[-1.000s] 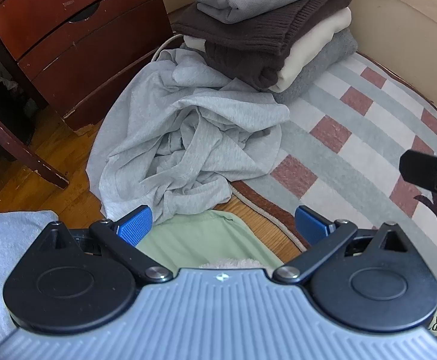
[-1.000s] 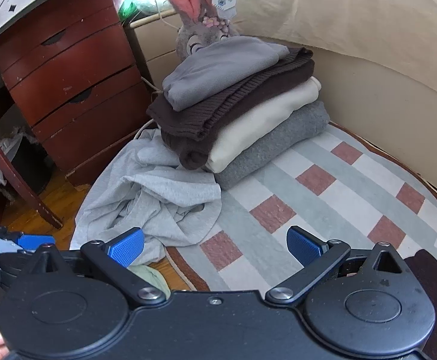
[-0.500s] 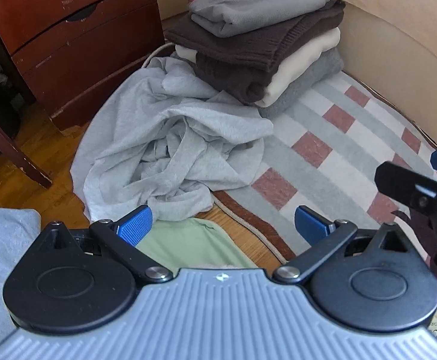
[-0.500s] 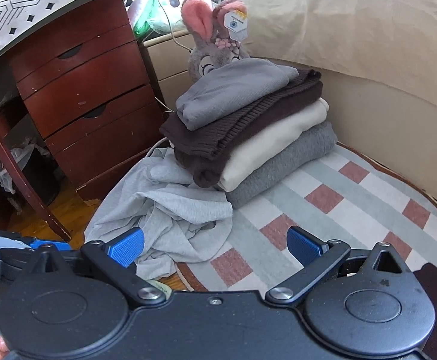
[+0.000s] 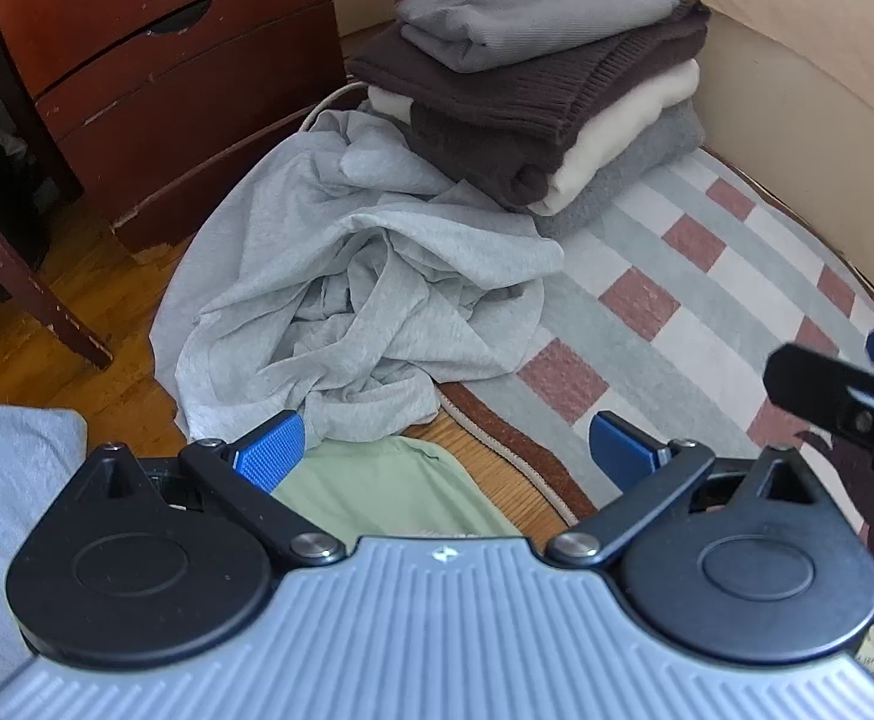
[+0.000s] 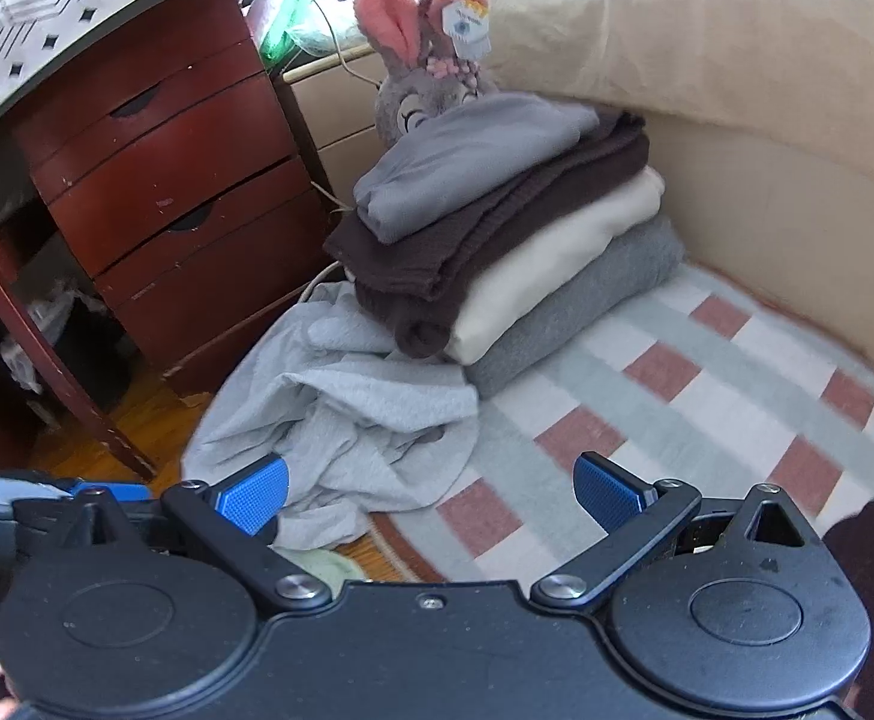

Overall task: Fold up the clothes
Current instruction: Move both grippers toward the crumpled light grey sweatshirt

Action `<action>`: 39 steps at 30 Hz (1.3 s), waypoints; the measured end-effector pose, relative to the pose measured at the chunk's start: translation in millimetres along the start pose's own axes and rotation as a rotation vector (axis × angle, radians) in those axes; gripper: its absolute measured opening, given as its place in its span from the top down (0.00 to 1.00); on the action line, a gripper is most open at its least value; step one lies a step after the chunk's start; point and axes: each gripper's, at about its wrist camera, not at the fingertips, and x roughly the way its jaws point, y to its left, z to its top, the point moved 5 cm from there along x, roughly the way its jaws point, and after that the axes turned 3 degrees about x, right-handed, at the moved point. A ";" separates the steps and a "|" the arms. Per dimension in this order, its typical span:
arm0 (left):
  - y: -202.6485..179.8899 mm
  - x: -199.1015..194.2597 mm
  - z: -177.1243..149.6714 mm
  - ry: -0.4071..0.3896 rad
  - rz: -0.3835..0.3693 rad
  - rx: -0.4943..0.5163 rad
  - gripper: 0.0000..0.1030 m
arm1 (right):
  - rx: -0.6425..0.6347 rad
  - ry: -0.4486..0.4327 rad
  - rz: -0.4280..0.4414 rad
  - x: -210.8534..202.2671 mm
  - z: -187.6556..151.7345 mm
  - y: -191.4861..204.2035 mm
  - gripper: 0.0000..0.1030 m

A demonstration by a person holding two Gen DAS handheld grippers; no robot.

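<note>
1. Dark red wood is seen at the far left: a desk (image 6: 155, 192) with drawers, standing on a wooden floor (image 5: 77, 372).
2. The left claw (image 5: 445, 450) is held released, its blue pads spread wide with nothing between them, just short of a crumpled light grey garment (image 5: 365, 294).
3. That garment is heaped half on the floor and half on a checked rug (image 5: 676, 300), touching a stack of folded clothes (image 5: 544, 90) behind it.
4. A green cloth (image 5: 377, 492) is seen beneath the left claw.
5. The right claw (image 6: 431, 495) is likewise held released and empty, near the garment's edge.
6. A plush rabbit (image 6: 425, 72) is partly hidden behind the stack.
</note>
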 end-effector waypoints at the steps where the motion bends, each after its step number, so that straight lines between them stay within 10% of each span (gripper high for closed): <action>1: 0.5 0.9 -0.1 0.004 -0.003 -0.002 0.00 | 0.018 0.007 0.011 0.6 -0.3 -1.1 0.00; 39: 41.6 42.7 -4.4 -0.057 0.106 0.001 0.02 | 0.004 0.112 0.035 30.0 -13.6 6.7 0.00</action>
